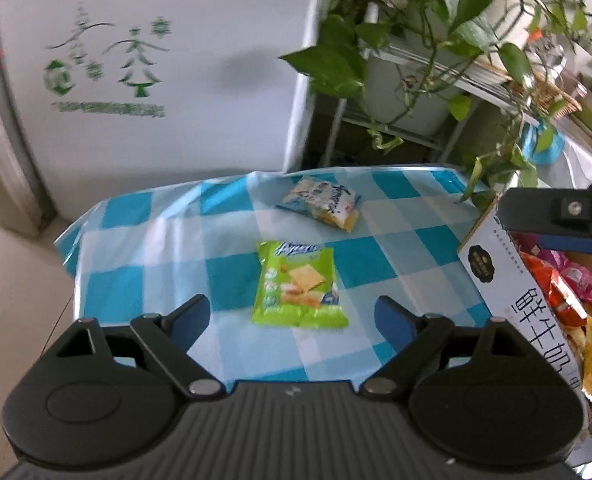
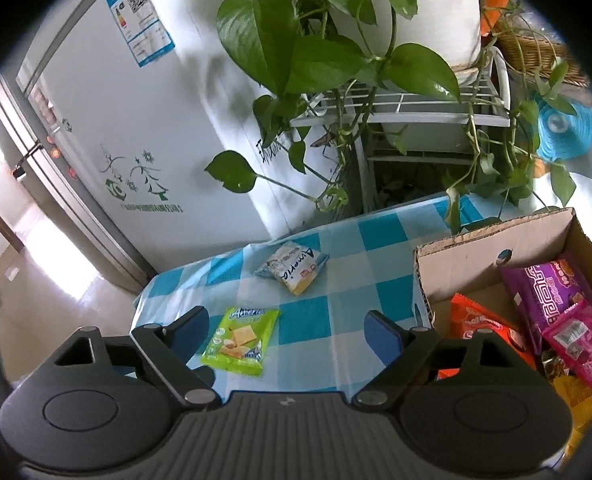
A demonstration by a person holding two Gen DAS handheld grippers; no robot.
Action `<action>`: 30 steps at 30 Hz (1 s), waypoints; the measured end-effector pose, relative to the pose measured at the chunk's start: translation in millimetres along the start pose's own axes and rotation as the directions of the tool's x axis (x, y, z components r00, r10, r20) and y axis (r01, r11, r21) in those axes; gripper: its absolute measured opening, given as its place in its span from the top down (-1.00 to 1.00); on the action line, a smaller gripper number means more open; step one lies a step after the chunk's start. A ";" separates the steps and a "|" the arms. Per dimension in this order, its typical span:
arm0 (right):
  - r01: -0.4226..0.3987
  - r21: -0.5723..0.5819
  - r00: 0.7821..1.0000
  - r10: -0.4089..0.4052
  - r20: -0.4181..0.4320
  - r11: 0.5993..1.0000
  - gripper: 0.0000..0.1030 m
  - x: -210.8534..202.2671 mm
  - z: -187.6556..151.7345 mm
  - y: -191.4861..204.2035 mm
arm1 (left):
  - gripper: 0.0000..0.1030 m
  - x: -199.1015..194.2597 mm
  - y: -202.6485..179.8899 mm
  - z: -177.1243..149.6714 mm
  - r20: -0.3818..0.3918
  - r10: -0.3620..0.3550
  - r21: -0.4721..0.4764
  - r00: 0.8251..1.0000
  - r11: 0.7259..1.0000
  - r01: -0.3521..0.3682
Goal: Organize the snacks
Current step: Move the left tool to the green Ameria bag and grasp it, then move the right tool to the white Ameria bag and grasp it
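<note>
A green cracker packet (image 1: 299,285) lies flat on the blue-and-white checked tablecloth (image 1: 168,248), and it also shows in the right wrist view (image 2: 241,340). A white-and-blue snack packet (image 1: 323,203) lies farther back, seen also in the right wrist view (image 2: 292,266). My left gripper (image 1: 293,320) is open and empty, its jaws wide on either side of the green packet, above it. My right gripper (image 2: 286,330) is open and empty above the table beside the cardboard box (image 2: 492,240). Part of the right gripper (image 1: 556,216) shows over the box in the left wrist view.
The cardboard box (image 1: 508,292) at the right holds several snack packets, purple (image 2: 544,296), pink (image 2: 580,344) and orange (image 2: 476,324). A white fridge (image 1: 156,80) stands behind the table. A trailing green plant (image 2: 316,52) on a white rack (image 2: 416,104) hangs over the table's back edge.
</note>
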State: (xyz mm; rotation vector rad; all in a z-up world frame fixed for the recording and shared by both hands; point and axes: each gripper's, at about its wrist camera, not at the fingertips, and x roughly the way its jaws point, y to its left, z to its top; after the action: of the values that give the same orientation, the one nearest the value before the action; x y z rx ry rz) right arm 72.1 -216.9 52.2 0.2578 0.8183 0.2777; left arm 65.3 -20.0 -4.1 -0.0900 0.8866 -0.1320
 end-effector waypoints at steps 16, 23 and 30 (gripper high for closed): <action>0.008 -0.026 1.000 -0.009 -0.009 1.000 -0.74 21.5 10.9 3.3 | -0.73 73.3 4.0 13.3 -0.054 0.018 -0.017 0.998 1.000 -0.019; 0.006 -0.020 1.000 -0.006 -0.018 1.000 -0.74 28.7 10.8 5.4 | -0.57 89.8 -5.9 12.0 -0.049 0.043 0.039 0.998 0.998 -0.041; 0.028 -0.034 0.999 -0.029 -0.035 0.999 -0.74 40.5 6.2 5.1 | 0.02 79.1 7.8 13.1 -0.042 0.067 0.034 0.997 0.997 -0.066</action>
State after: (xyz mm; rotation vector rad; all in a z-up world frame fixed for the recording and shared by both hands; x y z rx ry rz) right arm 102.4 -199.1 30.5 0.2100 0.8508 0.2696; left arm 125.5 -24.0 -57.5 -0.0274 0.9291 -0.0866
